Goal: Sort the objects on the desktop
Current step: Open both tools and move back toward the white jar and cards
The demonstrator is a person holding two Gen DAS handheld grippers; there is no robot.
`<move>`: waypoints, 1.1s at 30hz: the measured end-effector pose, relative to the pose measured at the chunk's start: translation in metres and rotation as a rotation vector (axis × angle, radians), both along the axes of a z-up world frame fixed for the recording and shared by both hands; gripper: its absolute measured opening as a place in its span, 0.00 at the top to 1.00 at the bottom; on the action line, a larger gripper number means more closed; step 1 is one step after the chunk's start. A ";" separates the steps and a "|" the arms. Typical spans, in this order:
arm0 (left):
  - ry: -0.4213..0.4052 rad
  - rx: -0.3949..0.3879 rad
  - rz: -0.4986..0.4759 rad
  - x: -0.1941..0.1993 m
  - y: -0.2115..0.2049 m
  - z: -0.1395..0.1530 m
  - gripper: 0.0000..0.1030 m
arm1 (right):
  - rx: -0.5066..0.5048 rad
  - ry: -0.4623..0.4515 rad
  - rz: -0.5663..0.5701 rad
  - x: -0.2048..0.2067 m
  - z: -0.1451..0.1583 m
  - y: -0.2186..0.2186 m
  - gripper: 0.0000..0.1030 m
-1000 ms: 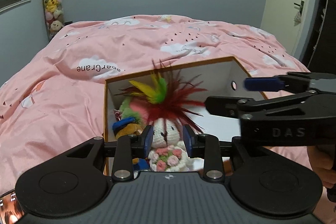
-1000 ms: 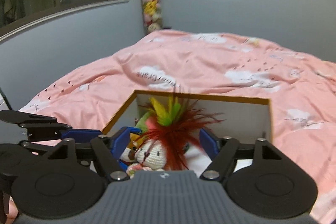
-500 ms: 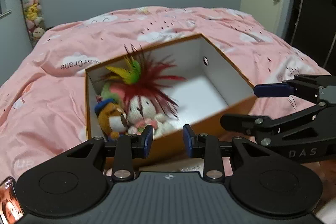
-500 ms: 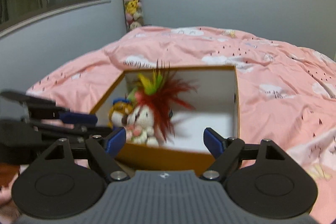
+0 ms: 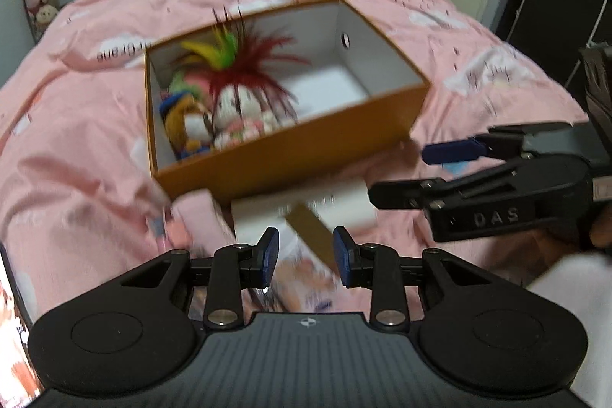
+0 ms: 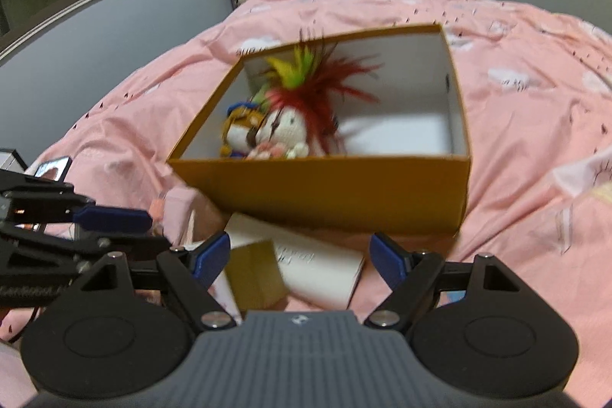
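Both claws, left and right, gape empty just short of the orange box's near wall.

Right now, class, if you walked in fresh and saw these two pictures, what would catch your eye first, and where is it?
First, the spray of red, yellow and green feathers rising over a white crocheted doll at the left end of an open orange box on the pink cloud-print duvet. Beside the doll sits a small orange plush in a blue cap. In front of the box lie a white carton and a small gold box, with both grippers' blue-padded fingers open above them.
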State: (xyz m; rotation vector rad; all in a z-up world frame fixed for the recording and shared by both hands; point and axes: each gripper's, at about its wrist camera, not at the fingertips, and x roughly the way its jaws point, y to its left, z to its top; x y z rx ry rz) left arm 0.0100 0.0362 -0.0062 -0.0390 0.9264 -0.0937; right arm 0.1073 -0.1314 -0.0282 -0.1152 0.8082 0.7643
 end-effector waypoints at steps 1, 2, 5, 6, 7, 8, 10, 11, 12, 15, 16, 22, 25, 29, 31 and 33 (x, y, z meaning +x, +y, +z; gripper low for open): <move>0.019 0.005 0.003 -0.003 0.001 -0.001 0.65 | -0.004 0.011 0.011 -0.003 -0.002 0.002 0.24; 0.030 0.013 0.016 -0.005 0.002 -0.002 0.65 | -0.006 0.026 0.022 -0.006 -0.005 0.003 0.27; 0.044 0.037 0.057 -0.011 0.005 -0.001 0.65 | -0.005 0.079 0.065 -0.013 -0.014 0.008 0.32; 0.052 0.038 0.057 -0.012 0.006 -0.001 0.65 | -0.010 0.094 0.081 -0.016 -0.018 0.010 0.35; 0.063 0.037 0.051 -0.013 0.006 -0.002 0.65 | -0.014 0.103 0.096 -0.018 -0.020 0.012 0.36; 0.078 0.041 0.042 -0.014 0.005 -0.003 0.65 | -0.016 0.113 0.113 -0.019 -0.022 0.015 0.37; 0.091 0.073 0.055 -0.015 0.003 -0.003 0.65 | -0.022 0.129 0.141 -0.019 -0.025 0.019 0.38; 0.082 0.091 0.072 -0.015 0.004 -0.002 0.65 | -0.023 0.137 0.150 -0.019 -0.027 0.021 0.38; 0.070 0.103 0.083 -0.016 0.004 0.000 0.65 | -0.022 0.142 0.155 -0.018 -0.028 0.022 0.38; 0.042 0.133 0.109 -0.016 0.008 0.005 0.65 | -0.027 0.163 0.158 -0.015 -0.031 0.025 0.38; 0.046 0.149 0.118 -0.015 0.010 0.005 0.63 | -0.029 0.169 0.161 -0.014 -0.032 0.026 0.38; 0.118 0.155 0.241 -0.004 0.045 0.008 0.59 | -0.031 0.172 0.213 -0.013 -0.031 0.040 0.38; 0.151 0.114 0.260 0.001 0.065 0.012 0.50 | -0.041 0.166 0.249 -0.014 -0.029 0.047 0.38; 0.221 0.083 0.241 0.016 0.083 0.014 0.43 | -0.036 0.178 0.301 -0.012 -0.027 0.055 0.38; 0.250 0.080 0.244 0.023 0.091 0.015 0.41 | -0.030 0.177 0.332 -0.011 -0.025 0.060 0.38; 0.280 0.057 0.255 0.028 0.100 0.017 0.41 | -0.020 0.169 0.364 -0.011 -0.020 0.065 0.38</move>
